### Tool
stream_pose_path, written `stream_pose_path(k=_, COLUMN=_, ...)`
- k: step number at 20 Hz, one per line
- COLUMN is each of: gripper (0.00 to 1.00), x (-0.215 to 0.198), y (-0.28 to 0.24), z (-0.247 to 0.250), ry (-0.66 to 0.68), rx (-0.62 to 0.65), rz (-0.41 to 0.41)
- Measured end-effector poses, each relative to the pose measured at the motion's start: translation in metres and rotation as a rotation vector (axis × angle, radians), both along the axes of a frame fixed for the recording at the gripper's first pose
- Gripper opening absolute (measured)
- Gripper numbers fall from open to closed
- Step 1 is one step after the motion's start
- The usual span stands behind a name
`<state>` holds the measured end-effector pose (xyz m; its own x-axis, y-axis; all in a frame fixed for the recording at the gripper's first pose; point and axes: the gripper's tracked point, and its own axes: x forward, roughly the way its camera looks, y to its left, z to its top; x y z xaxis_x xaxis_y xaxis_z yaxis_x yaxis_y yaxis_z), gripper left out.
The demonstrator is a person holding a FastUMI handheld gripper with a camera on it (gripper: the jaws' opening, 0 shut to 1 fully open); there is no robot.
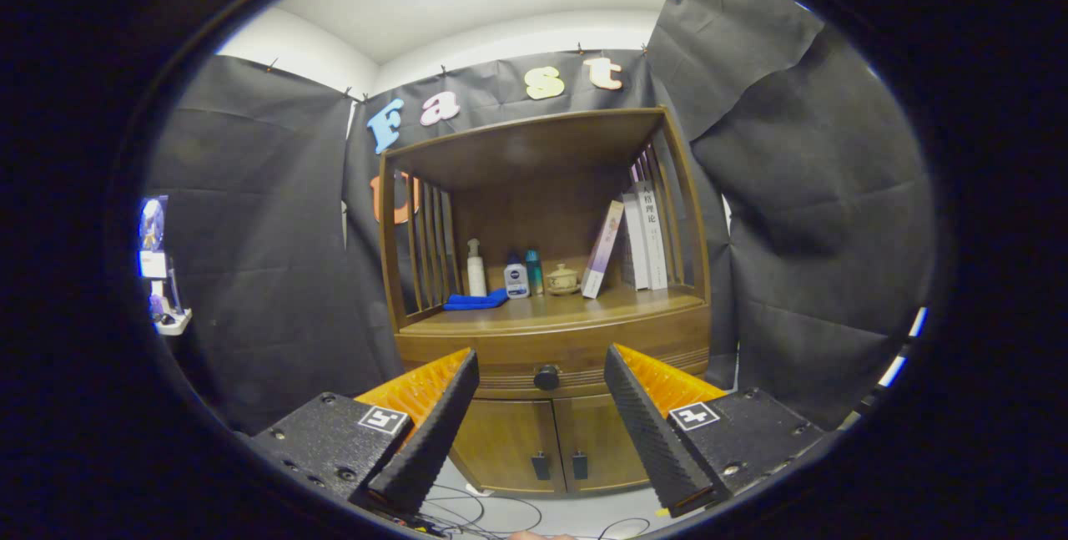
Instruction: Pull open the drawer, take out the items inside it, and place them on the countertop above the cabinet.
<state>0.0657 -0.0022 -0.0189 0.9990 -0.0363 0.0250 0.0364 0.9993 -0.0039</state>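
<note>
On the shelf: 1 white pump bottle, a blue cloth, leaning books; cables on the floor.

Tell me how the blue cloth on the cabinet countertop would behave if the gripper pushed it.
The blue cloth lies folded and flat, so it is probably soft and floppy. It would likely bunch or slide on the smooth countertop, not roll. The gripper is open, well short of it.

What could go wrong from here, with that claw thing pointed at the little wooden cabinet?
The hand-held gripper is open and still short of the cabinet; the drawer knob sits between its fingers. The knob is small and round, so the fingers might slip off when pulling. The countertop already holds a blue cloth, bottles, a small pot and leaning books, so items set down could knock one over. Cables on the floor might snag a foot.
</note>
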Motion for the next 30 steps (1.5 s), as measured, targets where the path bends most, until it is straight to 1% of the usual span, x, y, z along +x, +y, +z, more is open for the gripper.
stream_pose_path(k=5, gripper=0.98, x=0.056, y=-0.009, z=-0.03, ry=0.03, rx=-0.018, rz=-0.019)
stream_pose_path(k=9, gripper=0.98, x=0.109, y=-0.013, z=-0.062, ry=0.095, rx=0.005, rz=-0.022)
stream_pose_path(k=12, gripper=0.98, x=0.148, y=-0.015, z=-0.08, ry=0.124, rx=-0.002, rz=-0.027)
stream_pose_path(k=16, gripper=0.95, x=0.201, y=-0.024, z=-0.115, ry=0.21, rx=-0.014, rz=-0.06)
stream_pose_path(k=19, gripper=0.93, x=0.222, y=-0.028, z=-0.123, ry=0.235, rx=-0.027, rz=-0.083)
stream_pose_path(k=20, gripper=0.91, x=0.224, y=-0.029, z=-0.126, ry=0.24, rx=-0.033, rz=-0.089)
stream_pose_path(k=21, gripper=0.85, x=0.227, y=-0.029, z=-0.128, ry=0.243, rx=-0.039, rz=-0.095)
stream_pose_path(k=25, gripper=0.69, x=0.242, y=-0.033, z=-0.135, ry=0.264, rx=-0.075, rz=-0.132)
stream_pose_path(k=28, gripper=0.62, x=0.242, y=-0.03, z=-0.136, ry=0.25, rx=-0.086, rz=-0.153)
stream_pose_path(k=30, gripper=0.51, x=0.242, y=-0.031, z=-0.136, ry=0.251, rx=-0.083, rz=-0.159)
